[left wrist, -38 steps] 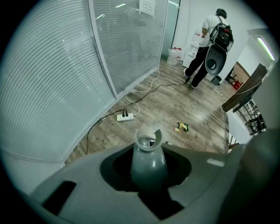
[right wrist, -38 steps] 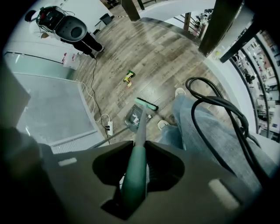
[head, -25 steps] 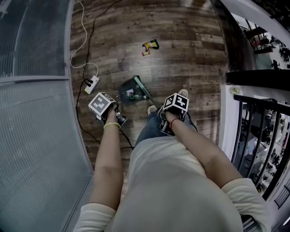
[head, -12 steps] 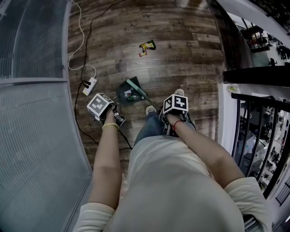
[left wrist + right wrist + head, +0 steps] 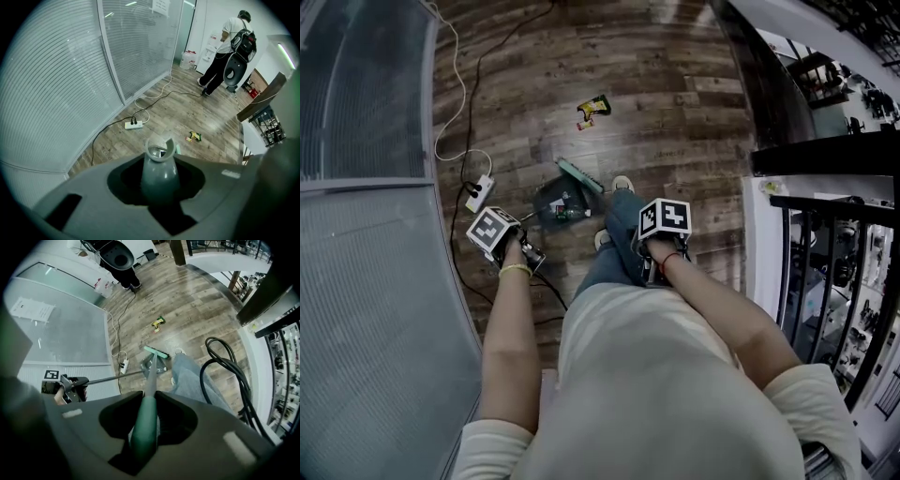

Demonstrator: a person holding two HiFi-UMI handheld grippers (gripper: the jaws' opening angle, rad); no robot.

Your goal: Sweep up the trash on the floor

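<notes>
Left gripper [image 5: 159, 161] is clamped tight on the grey dustpan handle [image 5: 159, 177]. Right gripper [image 5: 145, 401] is shut round the green broom handle [image 5: 142, 432]. Down by the feet there's one dustpan [image 5: 558, 200] with something green lying in it, and one broom head [image 5: 579, 174] at its far edge. Tip that pan while carrying it and the load likely spills. One power strip [image 5: 478, 192] with two cables [image 5: 465, 89] lies just left, an easy snag. Further out on open floor is the trash [image 5: 592, 107], two pieces: a wrapper and a small scrap beside it. A hard stroke could flick them away.
</notes>
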